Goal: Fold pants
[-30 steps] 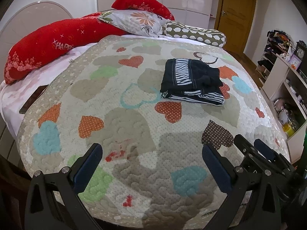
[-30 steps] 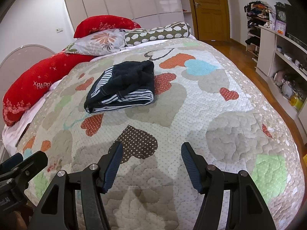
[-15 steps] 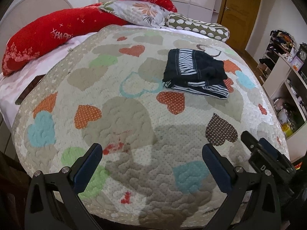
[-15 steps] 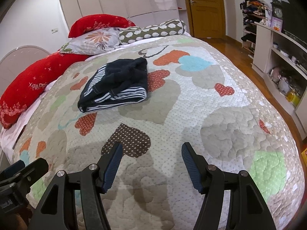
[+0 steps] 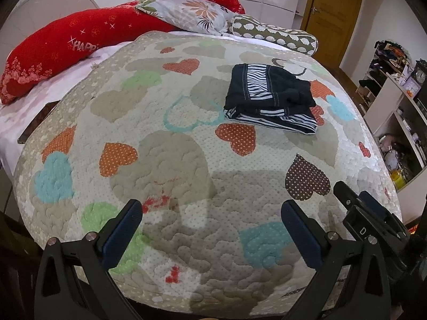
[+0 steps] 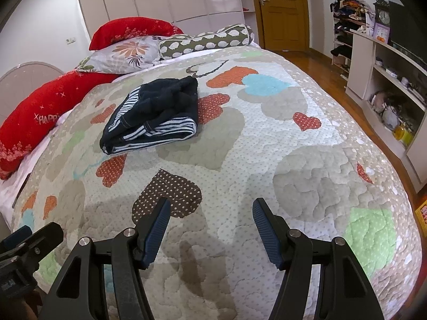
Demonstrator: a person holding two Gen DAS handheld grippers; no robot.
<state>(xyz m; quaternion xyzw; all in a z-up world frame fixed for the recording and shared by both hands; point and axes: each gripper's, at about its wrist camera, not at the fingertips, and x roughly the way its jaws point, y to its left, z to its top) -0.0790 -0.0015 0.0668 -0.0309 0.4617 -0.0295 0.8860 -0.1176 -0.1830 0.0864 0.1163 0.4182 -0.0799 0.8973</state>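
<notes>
The dark navy pants with black-and-white zebra-striped panels (image 5: 272,101) lie folded into a compact bundle on the quilt, in the upper right of centre in the left wrist view and upper left of centre in the right wrist view (image 6: 154,117). One striped layer sticks out from under the dark top layer along the near edge. The bundle rests on a cream quilted bedspread patched with hearts in orange, teal, green, brown and taupe (image 5: 170,165), which fills most of both frames.

The left gripper (image 5: 210,226), black-framed with blue ribbed pads, sits at the bottom of its frame with its jaws spread wide and nothing between them, well apart from the pants. The right gripper (image 6: 210,229), at the bottom of its own frame, likewise has its jaws apart and empty above the quilt, near a brown dotted heart.

Toward the top of the frames, a long red bolster printed with "HAPP" (image 5: 61,50), a grey floral pillow (image 5: 192,16) and an olive roll cushion with white dots (image 5: 277,37) line the head of the bed. A wooden door (image 6: 280,10) stands behind, and white open shelves (image 6: 384,72) crowded with small items run along the right edge.
</notes>
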